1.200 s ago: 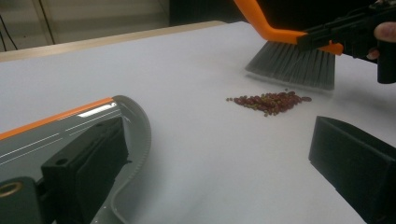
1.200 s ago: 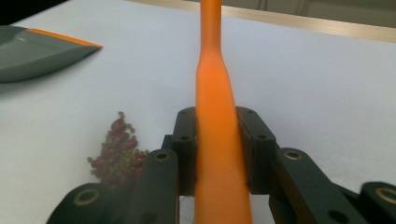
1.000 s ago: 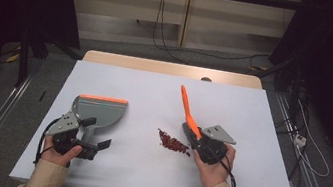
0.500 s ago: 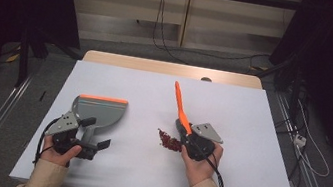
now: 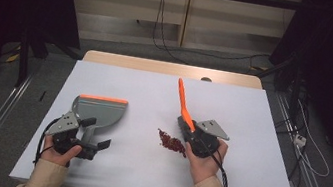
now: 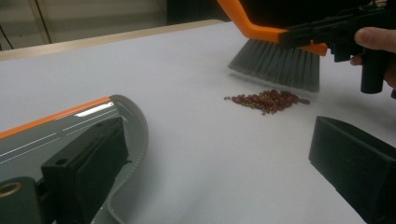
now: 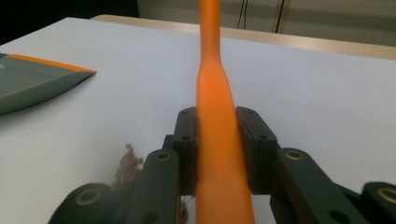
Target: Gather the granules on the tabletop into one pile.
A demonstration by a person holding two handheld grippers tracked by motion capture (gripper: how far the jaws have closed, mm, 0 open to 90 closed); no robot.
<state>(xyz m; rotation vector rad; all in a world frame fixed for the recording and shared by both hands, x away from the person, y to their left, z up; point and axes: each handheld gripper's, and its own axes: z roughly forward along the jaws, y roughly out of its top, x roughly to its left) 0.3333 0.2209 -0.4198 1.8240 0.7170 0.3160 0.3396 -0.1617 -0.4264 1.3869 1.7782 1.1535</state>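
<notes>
Now the right gripper [image 5: 188, 130] has its jaws clamped on the orange brush [image 6: 275, 56] handle, bristles poised just behind the red beans [image 6: 268, 99] mid-table. The left gripper [image 6: 224, 172], jaws apart, rests by the grey dustpan [image 5: 99, 112], well left of the pile. Best bet: low, short strokes toward that orange lip.

An orange-handled brush [image 6: 275, 63] with grey bristles stood tilted just beside a small heap of red beans [image 5: 171, 142]. A grey dustpan [image 5: 98, 112] with an orange lip lay flat, well apart to the left.
</notes>
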